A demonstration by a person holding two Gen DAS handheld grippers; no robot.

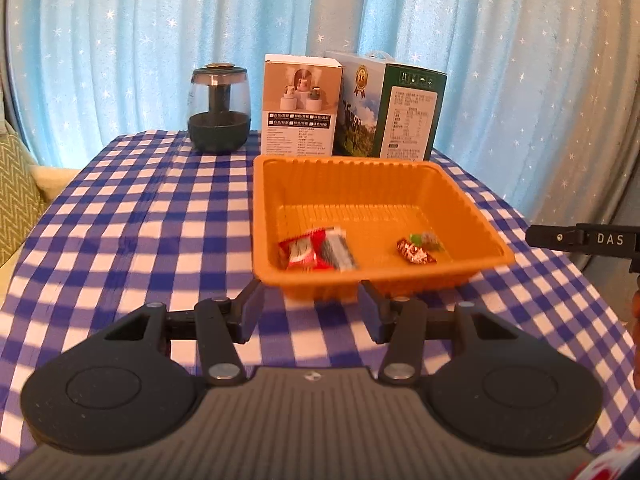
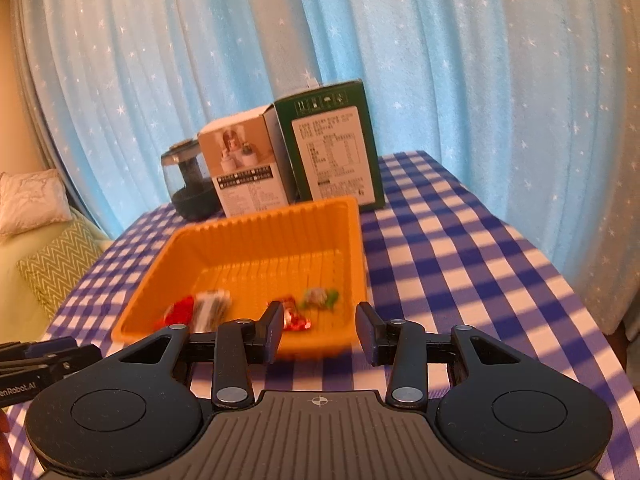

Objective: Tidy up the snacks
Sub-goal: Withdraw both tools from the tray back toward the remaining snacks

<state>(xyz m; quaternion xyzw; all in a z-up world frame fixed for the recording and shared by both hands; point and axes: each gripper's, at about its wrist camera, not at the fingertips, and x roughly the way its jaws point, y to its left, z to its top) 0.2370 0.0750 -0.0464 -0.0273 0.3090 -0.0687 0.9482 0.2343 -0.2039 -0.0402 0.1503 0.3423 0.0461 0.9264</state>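
An orange plastic tray (image 1: 472,204) sits on the blue-and-white checked table. Inside it lie a red and grey snack packet (image 1: 316,254), a small red wrapped candy (image 1: 414,254) and a green-and-white wrapped candy (image 1: 426,239). My left gripper (image 1: 310,310) is open and empty just in front of the tray's near wall. My right gripper (image 2: 320,330) is open and empty at the tray's (image 2: 260,220) near right corner, with the red candy (image 2: 294,318) and green candy (image 2: 320,298) just beyond its fingers. The packet (image 2: 200,312) lies to the left.
A dark glass humidifier (image 1: 219,110), a beige box (image 1: 302,104) and a green box (image 1: 390,110) stand behind the tray at the table's far edge. Blue starred curtains hang behind. A sofa with a zigzag cushion (image 2: 60,264) is to the left.
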